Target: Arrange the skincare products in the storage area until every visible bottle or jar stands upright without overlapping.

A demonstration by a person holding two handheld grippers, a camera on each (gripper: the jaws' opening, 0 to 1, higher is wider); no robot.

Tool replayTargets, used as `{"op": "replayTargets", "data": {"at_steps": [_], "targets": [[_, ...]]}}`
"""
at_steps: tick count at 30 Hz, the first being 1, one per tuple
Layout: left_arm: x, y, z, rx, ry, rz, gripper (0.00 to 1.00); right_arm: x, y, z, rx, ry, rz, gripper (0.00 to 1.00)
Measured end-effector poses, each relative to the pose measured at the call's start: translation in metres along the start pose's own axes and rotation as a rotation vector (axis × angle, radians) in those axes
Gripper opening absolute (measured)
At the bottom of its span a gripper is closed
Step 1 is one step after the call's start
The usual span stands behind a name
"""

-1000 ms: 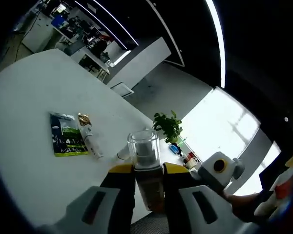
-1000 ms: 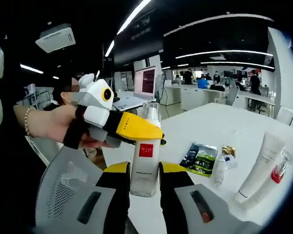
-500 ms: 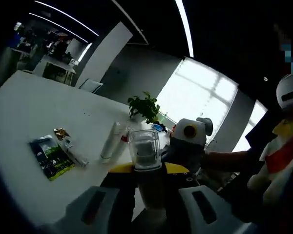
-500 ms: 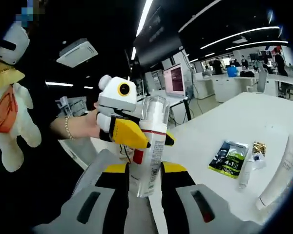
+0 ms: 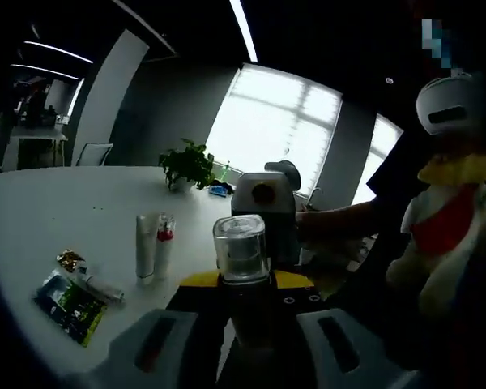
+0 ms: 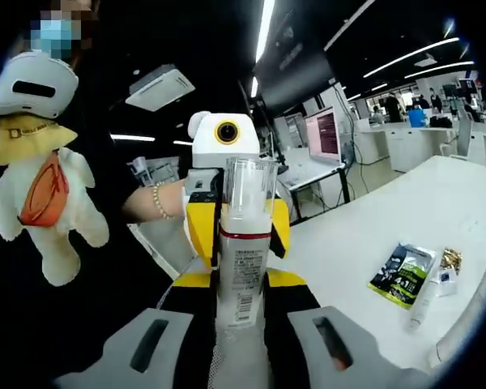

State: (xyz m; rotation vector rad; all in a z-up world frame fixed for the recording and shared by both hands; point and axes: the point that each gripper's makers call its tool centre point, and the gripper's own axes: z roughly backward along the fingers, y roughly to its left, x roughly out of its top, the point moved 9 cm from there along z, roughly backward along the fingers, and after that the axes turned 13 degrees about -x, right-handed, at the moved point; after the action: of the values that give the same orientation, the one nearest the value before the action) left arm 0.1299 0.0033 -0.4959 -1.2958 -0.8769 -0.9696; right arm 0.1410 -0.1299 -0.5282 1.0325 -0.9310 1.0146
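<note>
Both grippers, left [image 5: 243, 288] and right [image 6: 241, 284], pinch one bottle [image 6: 245, 243] held in the air off the table [image 6: 364, 235]; beyond lie a sachet [image 6: 401, 275], tube [image 5: 145, 247] and plant [image 5: 186, 164].

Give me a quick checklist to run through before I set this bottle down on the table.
1. Left gripper shut on the bottle: ok.
2. Right gripper shut on the same bottle: ok, both hold it.
3. Bottle upright between the fingers: ok in the right gripper view.
4. Clear cap seated: ok, it sits on top.
5. Free table space for it: ok, bare surface near the plant.
6. Other products upright: not ok, the small tube lies flat beside the green sachet; the white tube looks upright in the left gripper view.
</note>
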Motion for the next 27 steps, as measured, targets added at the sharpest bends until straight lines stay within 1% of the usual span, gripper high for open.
{"op": "replayTargets", "data": {"at_steps": [2,3,4,6,8,10,12,14,16,19,22,24,27], "targets": [[0.001,0.001,-0.001,0.006,0.006,-0.029,0.16,0.0,-0.001,0.001,-0.011,-0.007,0.006,0.2],[0.001,0.003,-0.001,0.025,0.009,-0.066,0.16,0.0,-0.003,0.001,-0.04,-0.017,0.018,0.2],[0.002,0.003,-0.001,0.034,0.003,-0.077,0.16,0.0,-0.004,0.001,-0.05,-0.023,0.02,0.2],[0.003,0.005,-0.001,0.054,-0.026,-0.064,0.16,0.001,-0.005,0.003,-0.07,-0.043,0.018,0.19],[0.003,0.006,0.0,0.074,-0.041,-0.072,0.17,0.001,-0.007,0.004,-0.089,-0.065,0.002,0.19],[0.004,0.008,0.0,0.102,-0.042,-0.082,0.19,0.0,-0.009,0.005,-0.106,-0.081,0.0,0.19],[0.004,0.009,-0.001,0.113,-0.032,-0.099,0.2,-0.001,-0.01,0.006,-0.114,-0.087,0.004,0.19],[0.003,0.01,-0.004,0.127,-0.019,-0.105,0.2,-0.002,-0.011,0.007,-0.135,-0.096,0.03,0.19],[0.003,0.015,-0.003,0.15,-0.002,-0.112,0.2,-0.004,-0.013,0.008,-0.151,-0.094,0.03,0.19],[0.001,0.015,-0.009,0.184,0.033,-0.129,0.2,-0.009,-0.016,0.01,-0.18,-0.093,0.039,0.19],[-0.002,0.015,-0.017,0.22,0.079,-0.131,0.21,-0.016,-0.02,0.011,-0.231,-0.075,0.074,0.2],[-0.003,0.017,-0.02,0.242,0.099,-0.126,0.2,-0.018,-0.021,0.012,-0.256,-0.07,0.095,0.2],[-0.008,0.02,-0.025,0.264,0.149,-0.146,0.2,-0.024,-0.025,0.012,-0.293,-0.032,0.145,0.2]]}}
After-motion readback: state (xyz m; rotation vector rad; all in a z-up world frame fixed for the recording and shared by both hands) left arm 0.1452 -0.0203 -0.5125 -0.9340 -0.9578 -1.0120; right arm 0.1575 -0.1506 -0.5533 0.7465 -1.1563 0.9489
